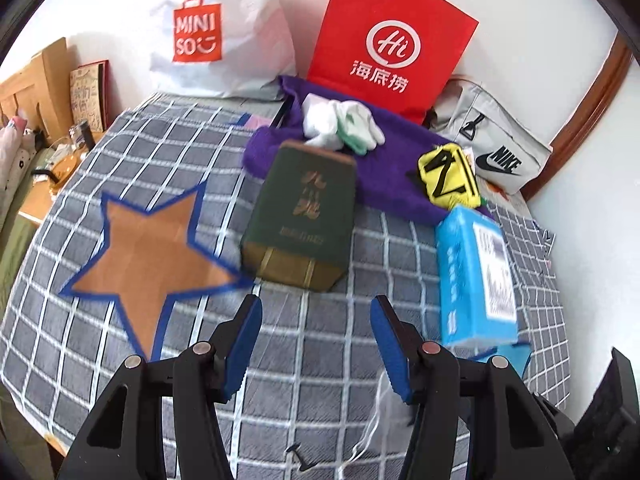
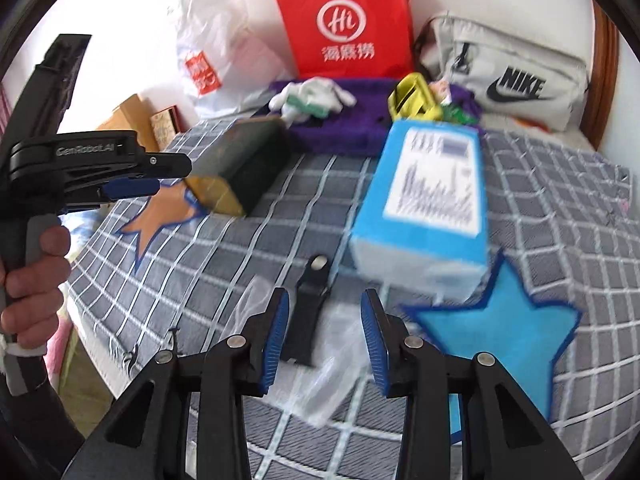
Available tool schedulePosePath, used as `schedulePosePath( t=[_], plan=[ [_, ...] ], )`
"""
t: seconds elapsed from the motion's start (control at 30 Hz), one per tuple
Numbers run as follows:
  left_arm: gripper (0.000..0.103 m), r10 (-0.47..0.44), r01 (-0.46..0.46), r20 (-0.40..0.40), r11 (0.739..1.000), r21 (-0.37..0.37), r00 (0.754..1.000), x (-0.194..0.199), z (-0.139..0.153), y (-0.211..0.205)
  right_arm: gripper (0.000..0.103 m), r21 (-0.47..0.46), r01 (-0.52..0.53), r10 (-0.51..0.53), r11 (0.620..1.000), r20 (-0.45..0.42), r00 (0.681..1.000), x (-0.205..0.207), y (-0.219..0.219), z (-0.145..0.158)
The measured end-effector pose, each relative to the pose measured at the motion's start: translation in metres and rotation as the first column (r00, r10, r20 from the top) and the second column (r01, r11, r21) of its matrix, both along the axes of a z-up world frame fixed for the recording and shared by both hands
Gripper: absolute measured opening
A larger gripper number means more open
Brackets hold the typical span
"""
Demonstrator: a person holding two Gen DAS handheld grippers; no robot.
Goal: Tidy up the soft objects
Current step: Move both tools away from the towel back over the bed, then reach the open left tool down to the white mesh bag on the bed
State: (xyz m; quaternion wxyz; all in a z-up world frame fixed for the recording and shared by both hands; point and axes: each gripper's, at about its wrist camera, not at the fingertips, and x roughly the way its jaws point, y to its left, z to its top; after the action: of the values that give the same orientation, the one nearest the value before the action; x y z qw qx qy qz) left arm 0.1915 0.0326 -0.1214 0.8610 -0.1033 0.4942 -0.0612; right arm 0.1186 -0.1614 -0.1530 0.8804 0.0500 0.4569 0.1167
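Jaws of both the left gripper (image 1: 316, 344) and right gripper (image 2: 325, 334) are spread wide, nothing gripped. Little progress is judged so far: soft items, i.e. white gloves (image 1: 340, 124) and a yellow pouch (image 1: 448, 176), are seen piled on the purple towel (image 1: 384, 168) at the back of the checked bedspread (image 1: 312, 360). The orange star (image 1: 148, 248) and blue star (image 2: 496, 328) lie bare; the green box (image 1: 300, 216) and blue box (image 2: 428, 200) stand w/ nothing sorted beside them. Nearly all appears left.
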Motion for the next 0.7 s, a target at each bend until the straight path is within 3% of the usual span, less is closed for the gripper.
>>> schedulePosePath(
  t=[0.3,0.47,0.5,0.57,0.63,0.7],
  plan=[
    [0.054,-0.007,0.007,-0.036,1.000,-0.001,0.999,-0.017,-0.031,0.013,0.038,-0.015,-0.016,0.016,1.000,-0.051,0.999,0.005,0.024,-0.042],
    [0.054,-0.006,0.005,-0.033,1.000,-0.018,0.999,-0.015,-0.033,0.018,0.038,-0.054,0.009,-0.009,0.998,-0.004,1.000,0.012,0.034,-0.046],
    [0.054,-0.011,0.010,-0.032,1.000,-0.026,0.999,-0.016,-0.033,0.018,0.037,-0.071,0.010,-0.009,0.997,0.005,1.000,0.013,0.037,-0.047],
    [0.054,-0.029,0.027,-0.034,0.999,-0.041,0.999,-0.016,-0.035,0.019,0.022,-0.132,0.014,-0.009,0.991,0.034,0.999,0.013,0.042,-0.048],
    [0.054,-0.050,0.048,-0.037,0.997,-0.060,0.998,-0.017,-0.036,0.018,0.022,-0.176,0.013,-0.003,0.984,0.061,0.998,0.012,0.046,-0.049],
    [0.054,-0.062,0.060,-0.039,0.997,-0.046,0.997,-0.018,-0.038,0.016,0.022,-0.133,0.028,-0.022,0.991,0.051,0.998,0.014,0.041,-0.048]
  ],
)
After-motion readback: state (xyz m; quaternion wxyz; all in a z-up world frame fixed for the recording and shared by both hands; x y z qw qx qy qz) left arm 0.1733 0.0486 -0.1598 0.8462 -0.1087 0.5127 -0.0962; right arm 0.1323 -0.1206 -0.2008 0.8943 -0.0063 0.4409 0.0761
